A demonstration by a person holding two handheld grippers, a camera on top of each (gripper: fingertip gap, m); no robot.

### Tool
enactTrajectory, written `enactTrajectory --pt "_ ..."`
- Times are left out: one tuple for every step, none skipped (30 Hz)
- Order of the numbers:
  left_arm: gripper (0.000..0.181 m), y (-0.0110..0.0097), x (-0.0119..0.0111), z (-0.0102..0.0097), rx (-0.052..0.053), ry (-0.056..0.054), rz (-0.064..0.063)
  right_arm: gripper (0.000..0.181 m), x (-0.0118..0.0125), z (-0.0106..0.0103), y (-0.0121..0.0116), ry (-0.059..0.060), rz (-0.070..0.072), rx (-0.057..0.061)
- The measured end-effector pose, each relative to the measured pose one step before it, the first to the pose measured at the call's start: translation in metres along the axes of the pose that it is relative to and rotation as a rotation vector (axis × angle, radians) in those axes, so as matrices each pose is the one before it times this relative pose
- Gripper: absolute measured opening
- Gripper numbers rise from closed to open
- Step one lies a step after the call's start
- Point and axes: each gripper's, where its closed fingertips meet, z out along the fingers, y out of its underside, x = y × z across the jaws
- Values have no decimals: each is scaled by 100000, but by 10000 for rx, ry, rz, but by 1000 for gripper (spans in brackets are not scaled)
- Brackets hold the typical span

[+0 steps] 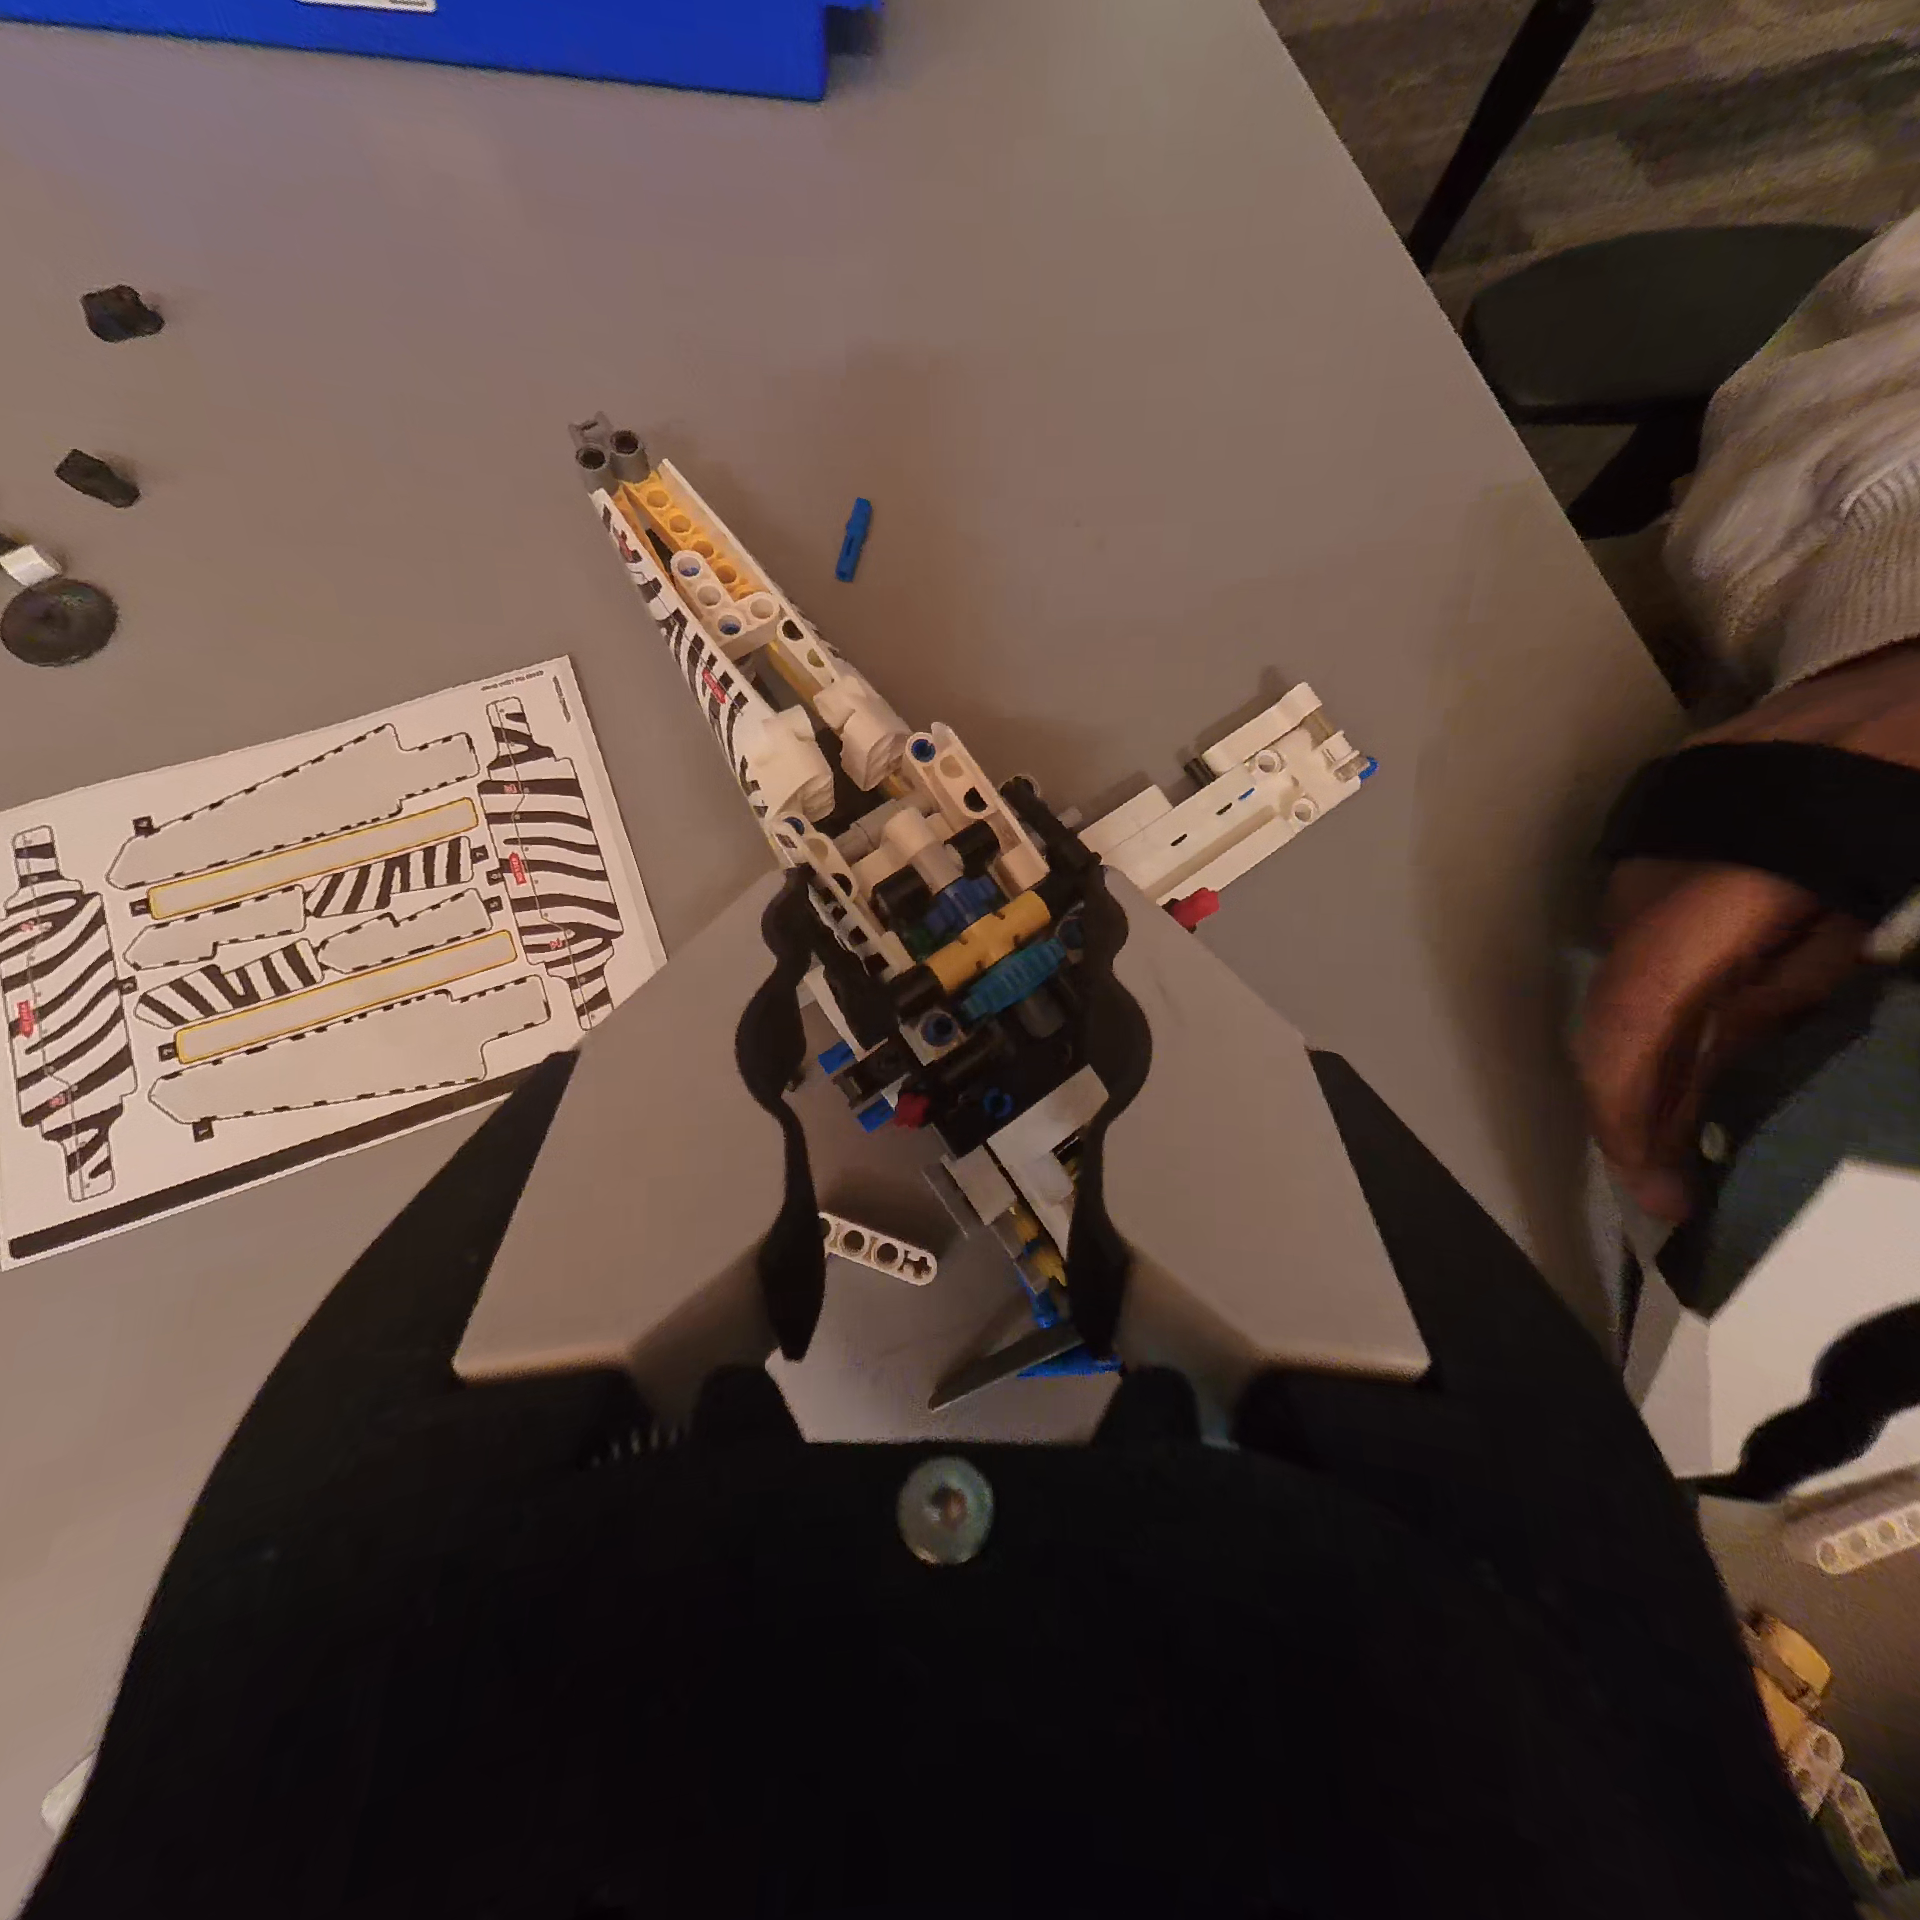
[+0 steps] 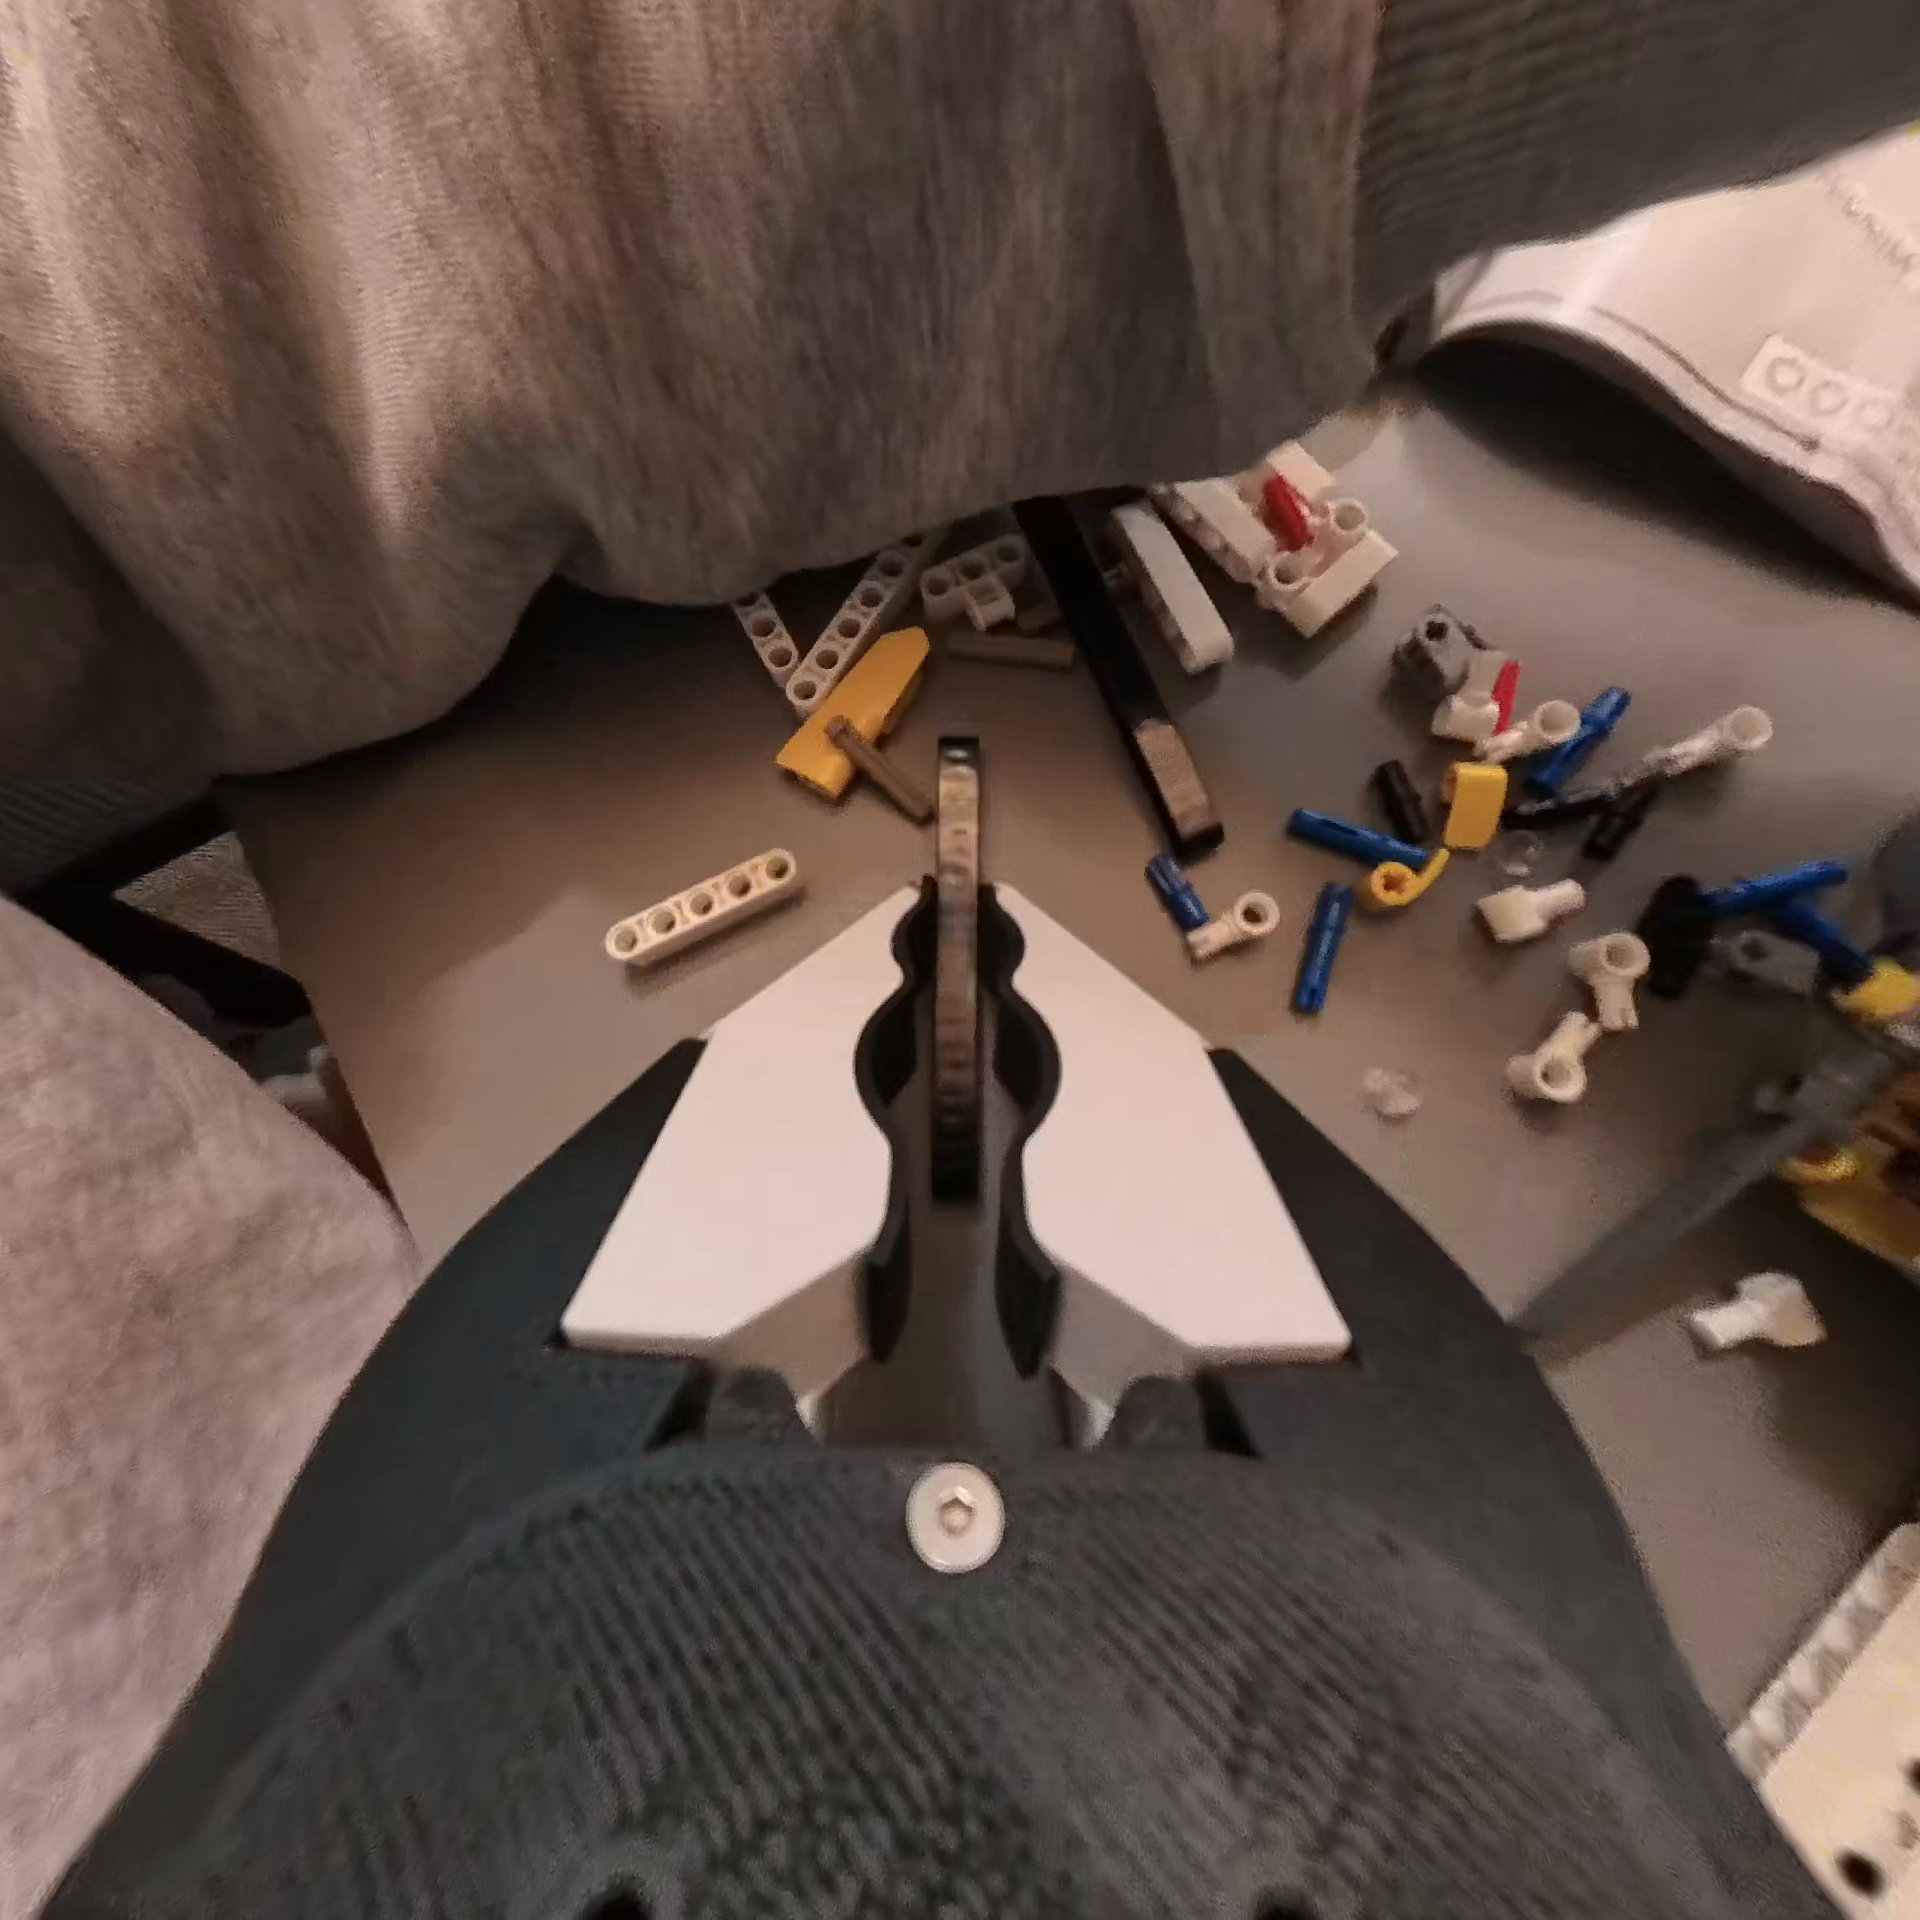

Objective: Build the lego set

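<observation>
In the left wrist view my left gripper (image 1: 940, 914) is shut on the partly built lego model (image 1: 831, 758), a white, yellow and black body with zebra stripes, gripping its dark geared middle. A white wing section (image 1: 1247, 800) sticks out to the right. In the right wrist view my right gripper (image 2: 958, 894) is shut on a thin dark lego beam (image 2: 958, 935) held edge-on, above the grey table (image 2: 520, 831). Loose lego parts lie beyond it: a white five-hole beam (image 2: 704, 904), a yellow panel (image 2: 857, 707) and several blue pins (image 2: 1351, 836).
A striped sticker sheet (image 1: 301, 935) lies left of the model. A loose blue pin (image 1: 854, 538) and a white small beam (image 1: 878, 1252) lie near it. A blue box (image 1: 468, 42) is at the far edge. A person's sleeve (image 2: 623, 291) hangs over the table. The table edge (image 1: 1507, 416) runs on the right. Some 20 cm of space lies between my two pairs of fingers. My left tips are roughly 12 cm from the loose blue pin (image 1: 854, 538).
</observation>
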Motion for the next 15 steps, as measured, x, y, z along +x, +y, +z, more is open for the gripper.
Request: enactTrajectory --pt "52 -3 4 12 38 27 -14 6 313 -712 -258 -120 395 499" --pt "52 0 -3 -3 18 11 -17 6 92 -1106 -742 -296 455 858" --pt "52 7 -13 -12 6 -5 4 6 14 -1415 -1040 -414 630 995" --pt "52 0 -5 -7 -9 -6 5 6 80 -1581 -1191 -448 760 992" --pt "52 0 2 -15 2 -1 0 6 159 -1664 -1329 -418 716 976" --pt "53 -11 -14 5 8 -12 -4 6 409 -1646 -1256 -189 619 839" --pt "54 12 -56 -4 2 -25 -20 6 639 -1505 -1019 68 413 582" --pt "55 15 -52 -11 1 -15 -44 6 603 -1285 -768 176 137 350" --pt "58 39 -95 -22 -16 -47 -47 6 518 -1069 -597 223 -15 227" --pt "60 49 -136 -59 -33 -90 -25 6 370 -904 -581 183 -32 221" --pt "63 49 -209 -94 -56 -167 8 6 168 -802 -666 66 18 287" --pt "65 21 -256 -176 -73 -235 74 6 117 -730 -793 28 62 369" --pt "67 62 -124 -212 -96 -176 137 6 305 -725 -838 123 46 408" --pt "68 47 -82 -186 -99 -154 116 6 633 -747 -823 291 -42 402" --pt "69 26 -52 -92 -89 -125 90 6 1046 -742 -739 496 -185 369"
